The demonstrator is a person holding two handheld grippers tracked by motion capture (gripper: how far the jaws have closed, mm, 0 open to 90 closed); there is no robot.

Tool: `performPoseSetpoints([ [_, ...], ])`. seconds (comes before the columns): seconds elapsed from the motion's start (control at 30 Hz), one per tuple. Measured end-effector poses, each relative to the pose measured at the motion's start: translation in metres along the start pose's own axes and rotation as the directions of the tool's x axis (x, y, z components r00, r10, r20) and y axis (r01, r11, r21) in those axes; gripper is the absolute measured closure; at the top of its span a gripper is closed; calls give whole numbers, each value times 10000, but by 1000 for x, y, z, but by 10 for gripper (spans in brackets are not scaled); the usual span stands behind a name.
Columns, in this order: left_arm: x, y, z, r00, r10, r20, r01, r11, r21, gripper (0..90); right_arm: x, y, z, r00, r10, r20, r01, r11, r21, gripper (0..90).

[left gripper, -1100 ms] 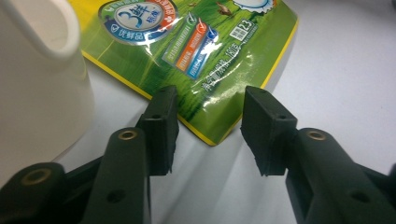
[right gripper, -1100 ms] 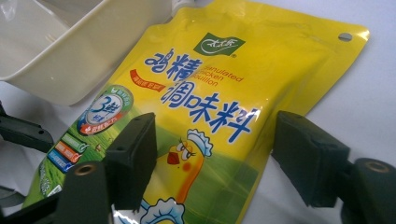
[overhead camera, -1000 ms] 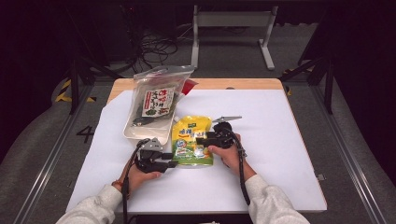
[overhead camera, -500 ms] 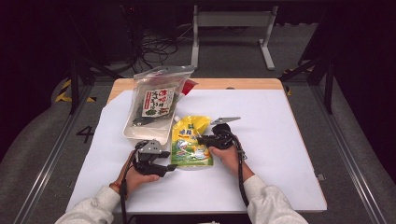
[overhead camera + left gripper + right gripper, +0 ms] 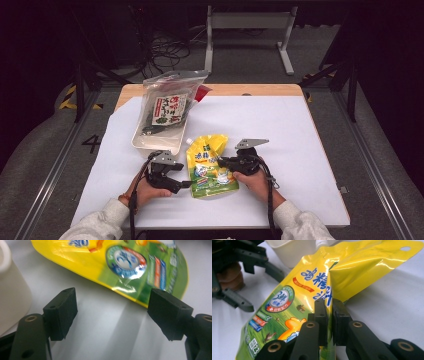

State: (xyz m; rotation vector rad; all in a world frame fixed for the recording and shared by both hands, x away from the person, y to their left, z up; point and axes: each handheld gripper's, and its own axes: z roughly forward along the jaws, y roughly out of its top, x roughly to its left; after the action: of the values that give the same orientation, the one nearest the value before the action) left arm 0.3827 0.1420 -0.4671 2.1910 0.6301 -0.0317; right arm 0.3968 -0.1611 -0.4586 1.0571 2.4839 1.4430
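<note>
Two grippers work one yellow pouch [image 5: 210, 165], which lies flat on the white sheet [image 5: 300, 145] near the front of the table, just in front of the white tub [image 5: 150, 142] w/ the clear seaweed bag [image 5: 167, 107] sitting in it. Right gripper [image 5: 222, 161] has its jaws pressed together on the pouch's right side edge; in the right gripper view the foil is pinched up into a fold between the black pads [image 5: 321, 315], so the grip looks firm. Left gripper [image 5: 184, 185] sits at the pouch's lower left corner, jaws spread wide; in the left gripper view the pouch edge [image 5: 125, 277] lies ahead of the open pads, not yet between them, bare sheet in the gap.

What's changed over the last sec: left hand has slid in from further left & back toward the pouch, and its jaws, which were nearer the sheet's left part, now point at the pouch corner. Right gripper hasn't moved, same clamp, same spot. Pouch itself hasn't shifted.

My read: right side is secured, left is lining up for a 2nd grip, prob to lift or carry the pouch w/ both sides held. Next needs the left jaws pushed fwd over the thin edge then closed; foil is slick & lies flat, so a low approach could just shove it sideways against the right clamp
</note>
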Motion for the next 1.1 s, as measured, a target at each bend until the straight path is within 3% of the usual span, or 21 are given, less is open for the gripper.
performPoseSetpoints([
  [0.07,0,2,3,9999,-90,108,91,9999,-96,199,2,-2,-4,9994,-88,-321,78,9995,-292,842],
  [0.3,-3,12,6,9983,-114,572,142,9987,-484,193,7,-3,-15,9973,-597,-421,557,9943,-908,845],
  [0.4,-7,19,6,9957,-75,928,159,9957,-908,208,17,-1,-23,9930,-1130,-351,1077,9859,-1284,845],
  [0.5,-13,25,2,9966,260,777,-162,9921,-1242,275,24,2,-26,9866,-1619,-185,1579,9777,-1386,845],
  [0.53,-14,26,0,9970,366,677,-270,9900,-1383,327,26,3,-27,9855,-1657,-362,1588,9764,-1464,846],
  [0.6,-14,26,-2,9975,388,596,-296,9883,-1495,450,29,4,-26,9830,-1814,-288,1755,9741,-1429,846],
  [0.63,-14,24,-7,9968,545,580,-422,9797,-1959,450,31,4,-26,9806,-1952,-170,1911,9718,-1384,846],
  [0.67,-14,24,-10,9962,740,461,-631,9770,-2037,549,33,5,-25,9792,-2018,-228,1968,9704,-1400,844],
  [0.73,-17,24,-12,9953,902,350,-811,9748,-2081,609,35,7,-23,9803,-1962,-216,1912,9711,-1429,841],
  [0.93,-19,26,-18,9916,1289,147,-1222,9659,-2281,680,39,11,-23,9766,-2151,23,2130,9655,-1495,825],
  [1.1,-22,28,-18,9901,1386,-211,-1398,9636,-2280,657,39,13,-21,9768,-2134,172,2134,9634,-1622,827],
])
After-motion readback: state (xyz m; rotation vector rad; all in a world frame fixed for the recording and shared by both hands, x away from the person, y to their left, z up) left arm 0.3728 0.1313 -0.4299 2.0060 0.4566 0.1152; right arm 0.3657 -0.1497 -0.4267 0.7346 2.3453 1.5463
